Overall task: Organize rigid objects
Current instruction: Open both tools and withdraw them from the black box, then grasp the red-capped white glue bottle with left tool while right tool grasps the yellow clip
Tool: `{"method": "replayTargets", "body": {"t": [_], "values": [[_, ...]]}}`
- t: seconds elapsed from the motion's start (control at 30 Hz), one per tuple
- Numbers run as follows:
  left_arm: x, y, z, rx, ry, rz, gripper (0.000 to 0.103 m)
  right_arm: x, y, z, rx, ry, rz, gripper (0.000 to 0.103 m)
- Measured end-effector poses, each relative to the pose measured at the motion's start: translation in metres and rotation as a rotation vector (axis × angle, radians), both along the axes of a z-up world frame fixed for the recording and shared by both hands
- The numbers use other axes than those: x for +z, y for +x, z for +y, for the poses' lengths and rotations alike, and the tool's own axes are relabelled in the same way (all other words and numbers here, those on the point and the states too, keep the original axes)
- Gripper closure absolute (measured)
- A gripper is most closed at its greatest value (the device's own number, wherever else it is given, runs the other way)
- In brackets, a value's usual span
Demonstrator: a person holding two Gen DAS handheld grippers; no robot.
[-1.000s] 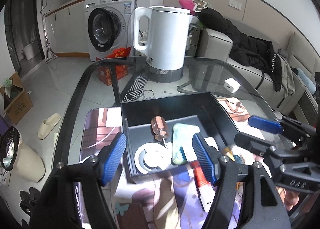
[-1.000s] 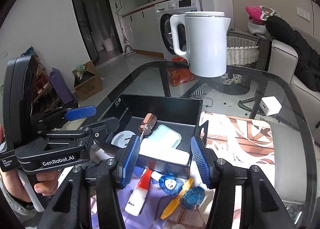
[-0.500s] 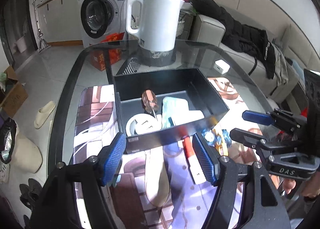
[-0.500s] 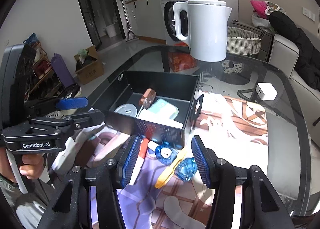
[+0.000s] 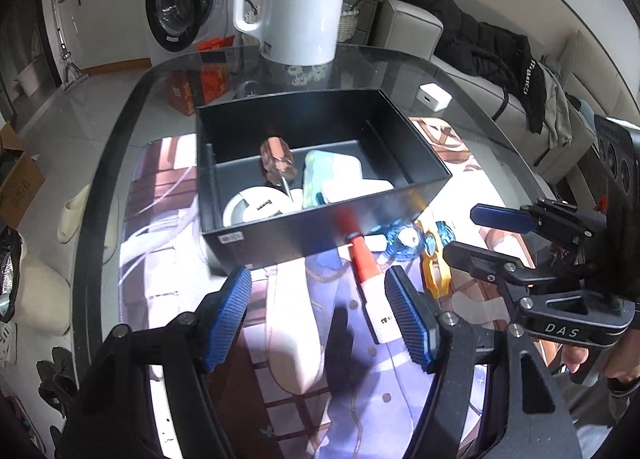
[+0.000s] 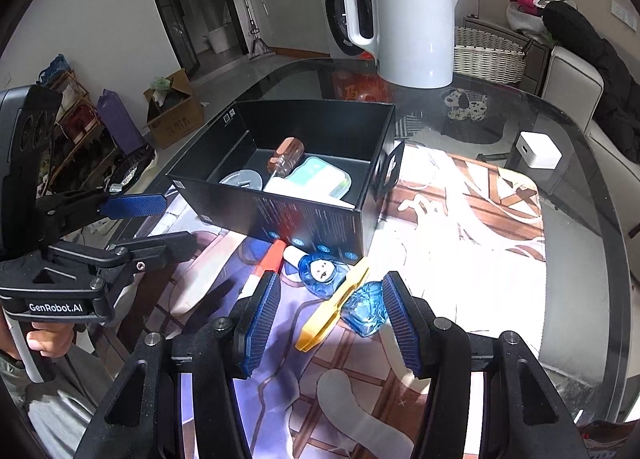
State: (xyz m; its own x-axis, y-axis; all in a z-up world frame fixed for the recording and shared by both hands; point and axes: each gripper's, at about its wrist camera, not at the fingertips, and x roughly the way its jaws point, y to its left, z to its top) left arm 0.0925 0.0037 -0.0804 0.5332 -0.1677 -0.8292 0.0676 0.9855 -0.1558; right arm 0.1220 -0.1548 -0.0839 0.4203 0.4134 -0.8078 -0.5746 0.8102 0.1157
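Both grippers hover spread and empty: the right gripper (image 6: pixel 326 319) over the yellow clip (image 6: pixel 334 301) and blue bottle (image 6: pixel 366 313), the left gripper (image 5: pixel 320 315) by the red-capped tube (image 5: pixel 370 279). These lie crowded against the black box (image 5: pixel 304 231) mid-counter, so closing carelessly could probably nudge neighbours or catch two.

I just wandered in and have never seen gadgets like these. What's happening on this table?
A person is tidying small things into a black box, holding a two-finger gripper in each hand. A screwdriver and a few other items already lie inside. The left gripper and the right gripper, jaws open and empty, hover over what remains on the mat: a red-capped tube, a yellow tool and blue trinkets.
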Motion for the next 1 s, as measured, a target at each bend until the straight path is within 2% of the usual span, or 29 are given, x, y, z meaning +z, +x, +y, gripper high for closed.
{"method": "replayTargets", "body": {"t": [0.47,1.0], "values": [[-0.014,0.012,-0.033,-0.068,0.02,0.043,0.034,-0.014,0.006,-0.006,-0.007,-0.043,0.037,0.048],[-0.024,0.022,-0.047,-0.073,0.036,0.061,0.034,-0.021,0.01,-0.025,-0.035,-0.064,0.059,0.048]]}}
